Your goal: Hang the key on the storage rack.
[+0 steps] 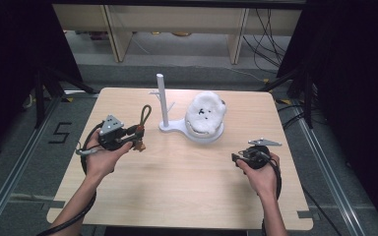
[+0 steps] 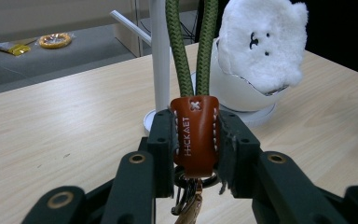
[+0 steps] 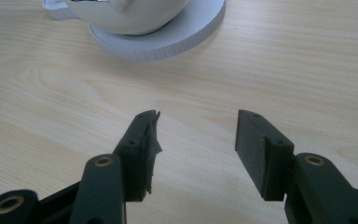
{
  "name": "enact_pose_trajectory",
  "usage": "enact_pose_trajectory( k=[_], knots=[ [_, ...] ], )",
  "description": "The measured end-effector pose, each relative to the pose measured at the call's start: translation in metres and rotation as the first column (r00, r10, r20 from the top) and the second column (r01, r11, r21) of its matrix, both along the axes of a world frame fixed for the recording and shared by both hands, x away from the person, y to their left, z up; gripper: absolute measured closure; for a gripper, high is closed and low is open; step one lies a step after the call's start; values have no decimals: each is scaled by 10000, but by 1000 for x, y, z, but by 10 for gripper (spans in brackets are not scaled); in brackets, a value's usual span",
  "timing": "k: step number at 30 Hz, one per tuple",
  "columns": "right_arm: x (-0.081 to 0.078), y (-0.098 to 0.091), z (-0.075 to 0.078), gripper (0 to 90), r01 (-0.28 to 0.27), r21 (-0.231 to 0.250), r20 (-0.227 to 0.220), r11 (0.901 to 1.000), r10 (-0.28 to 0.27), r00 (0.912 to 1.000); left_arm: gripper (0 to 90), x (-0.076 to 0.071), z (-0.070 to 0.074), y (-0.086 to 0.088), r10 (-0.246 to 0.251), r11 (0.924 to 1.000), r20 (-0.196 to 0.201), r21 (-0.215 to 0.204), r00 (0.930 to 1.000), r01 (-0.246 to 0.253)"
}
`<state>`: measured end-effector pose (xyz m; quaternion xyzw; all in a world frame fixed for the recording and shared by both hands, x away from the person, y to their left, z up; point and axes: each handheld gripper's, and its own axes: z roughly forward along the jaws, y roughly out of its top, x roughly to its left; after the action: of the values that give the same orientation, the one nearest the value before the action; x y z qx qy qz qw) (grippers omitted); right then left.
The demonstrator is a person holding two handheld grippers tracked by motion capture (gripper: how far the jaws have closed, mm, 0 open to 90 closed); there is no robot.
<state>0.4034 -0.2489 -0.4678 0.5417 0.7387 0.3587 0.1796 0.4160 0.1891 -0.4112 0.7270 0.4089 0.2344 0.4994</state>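
Keychain point(image 2: 194, 135) sits clamped in my left claw point(image 1: 137, 139), the jaws pressed on either side of its brown leather tab, with the green cord loop point(image 2: 191, 46) rising straight up out of the tab and the metal clip point(image 2: 189, 205) hanging below. Its long axis runs from clip to loop; in the high view the loop point(image 1: 144, 115) leans away from me, toward twelve o'clock, over the left part of the table point(image 1: 187, 191).

What the next move seems to turn on is the white stand point(image 1: 163, 101): its post stands at about one o'clock from my left claw, near but apart from the cord. A thin side peg point(image 2: 129, 27) juts from the post, and I judge the loop must be carried up and over it. My left hand is clearly the nearer one.

Just beyond the post sits a fluffy white toy point(image 1: 205, 112) in a white bowl point(image 2: 242, 95).

My right claw point(image 1: 240, 158) rests low at four o'clock from the stand, jaws wide apart with nothing between them.
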Motion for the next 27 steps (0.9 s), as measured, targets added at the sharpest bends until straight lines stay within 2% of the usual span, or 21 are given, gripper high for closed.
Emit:
enact_pose_trajectory(
  k=[5,7,9,10,16,22,25,27],
  knots=[
    [-1,0,0,490,-10,51,-3,10000,10,10000,681,5,3,-1,14,10000,56,-53,10000,-13],
    [0,1,0,486,155,146,-103,9998,-154,9998,680,6,4,-2,5,10000,76,-37,10000,-4],
    [0,1,0,485,35,290,-96,9996,-32,9999,680,8,6,-2,-13,10000,128,-63,9999,14],
    [-1,1,1,485,129,137,-119,9998,-128,9998,680,10,7,-2,-31,10000,145,-56,9999,31],
    [-1,0,2,482,154,307,-123,9994,-151,9998,680,16,8,-4,-13,10000,113,-67,9999,13],
    [-1,-1,2,480,195,171,-120,9997,-193,9997,680,22,9,-6,33,10000,85,-80,10000,-32],
    [-2,0,2,479,238,269,-227,9994,-231,9995,680,25,10,-6,29,9999,102,-101,9999,-28],
    [-1,-1,1,478,212,189,-110,9996,-210,9997,680,27,11,-7,28,9999,120,-122,9999,-27]
  ],
)
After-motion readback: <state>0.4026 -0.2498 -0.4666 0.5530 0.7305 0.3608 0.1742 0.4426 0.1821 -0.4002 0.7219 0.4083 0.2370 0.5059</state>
